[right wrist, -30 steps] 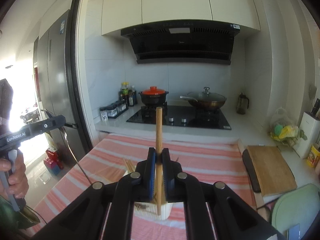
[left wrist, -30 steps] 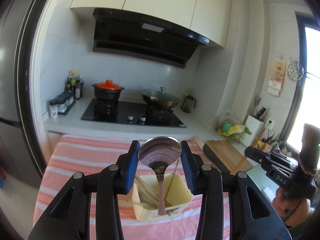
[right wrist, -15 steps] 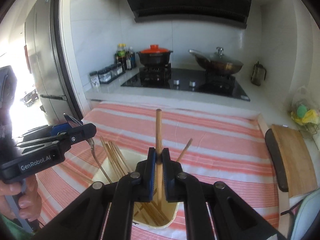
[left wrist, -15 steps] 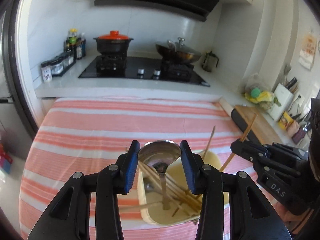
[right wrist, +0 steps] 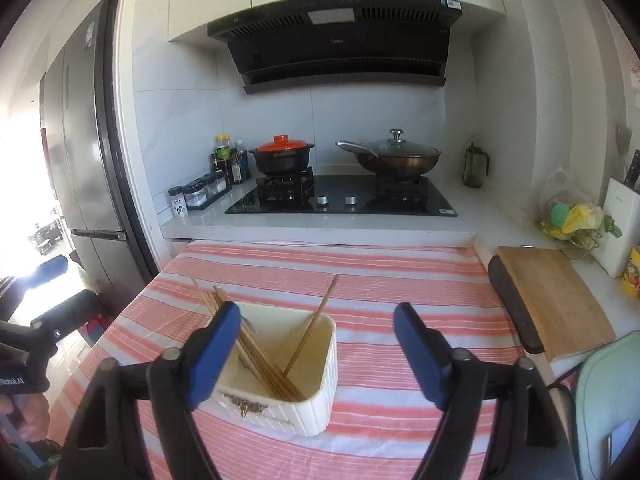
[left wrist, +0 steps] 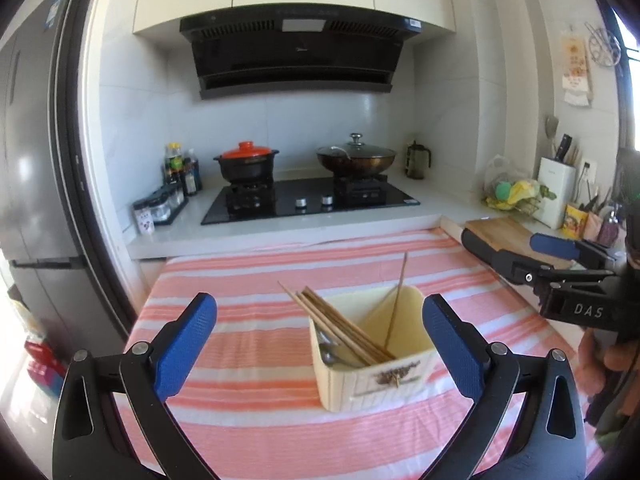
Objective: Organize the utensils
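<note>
A cream utensil holder (left wrist: pixel 372 380) stands on the pink striped cloth; it also shows in the right wrist view (right wrist: pixel 296 400). It holds a bundle of wooden chopsticks (left wrist: pixel 340 326), one single chopstick (right wrist: pixel 310 326) leaning apart from them, and a metal spoon (left wrist: pixel 326 350) lying low inside. My left gripper (left wrist: pixel 316 342) is open and empty, just in front of the holder. My right gripper (right wrist: pixel 316 352) is open and empty, with its left pad in front of the holder's rim. The right gripper shows at the right of the left wrist view (left wrist: pixel 556 260).
The striped table (right wrist: pixel 400 280) meets a white counter with a black hob (right wrist: pixel 344 200), a red-lidded pot (right wrist: pixel 282 156) and a lidded wok (right wrist: pixel 394 156). A wooden cutting board (right wrist: pixel 548 300) lies to the right. A fridge (right wrist: pixel 80 160) stands to the left.
My left gripper opened and let the spoon drop into the holder. My right gripper opened and released the chopstick into the holder. Both grippers pulled back and tilted up.
</note>
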Action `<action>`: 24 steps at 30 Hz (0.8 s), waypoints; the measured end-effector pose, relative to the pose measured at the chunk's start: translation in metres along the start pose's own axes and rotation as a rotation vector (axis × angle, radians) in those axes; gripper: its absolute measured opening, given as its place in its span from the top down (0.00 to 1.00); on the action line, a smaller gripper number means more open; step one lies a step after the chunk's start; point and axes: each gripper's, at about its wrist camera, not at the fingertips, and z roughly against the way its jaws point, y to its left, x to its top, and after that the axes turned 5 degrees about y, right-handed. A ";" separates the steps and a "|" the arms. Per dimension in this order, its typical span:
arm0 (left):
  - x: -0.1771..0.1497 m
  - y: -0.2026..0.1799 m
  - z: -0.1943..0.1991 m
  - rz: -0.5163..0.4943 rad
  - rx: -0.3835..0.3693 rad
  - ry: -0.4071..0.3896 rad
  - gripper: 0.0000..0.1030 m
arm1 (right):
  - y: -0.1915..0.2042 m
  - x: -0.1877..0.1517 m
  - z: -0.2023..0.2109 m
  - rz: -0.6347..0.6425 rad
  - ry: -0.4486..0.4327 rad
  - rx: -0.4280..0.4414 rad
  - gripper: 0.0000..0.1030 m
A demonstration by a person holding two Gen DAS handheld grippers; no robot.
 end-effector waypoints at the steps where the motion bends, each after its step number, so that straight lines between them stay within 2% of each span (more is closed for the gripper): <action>1: -0.010 -0.003 0.010 0.007 0.008 0.012 0.00 | 0.002 -0.009 0.015 0.001 -0.020 -0.011 0.13; 3: -0.028 -0.007 0.026 0.021 0.030 0.040 0.00 | 0.008 -0.025 0.041 -0.004 -0.051 -0.042 0.09; 6: -0.050 -0.011 0.048 0.042 0.043 0.065 0.00 | 0.016 -0.050 0.074 -0.020 -0.063 -0.044 0.00; 11: -0.068 -0.017 0.080 0.036 0.071 0.095 0.00 | 0.040 -0.081 0.119 0.002 -0.055 -0.059 0.00; 16: -0.076 -0.017 0.111 0.053 0.097 0.072 0.00 | 0.065 -0.103 0.159 0.064 -0.066 -0.087 0.00; 24: -0.076 -0.017 0.140 0.045 0.202 0.042 0.00 | 0.089 -0.112 0.195 0.114 -0.088 -0.119 0.00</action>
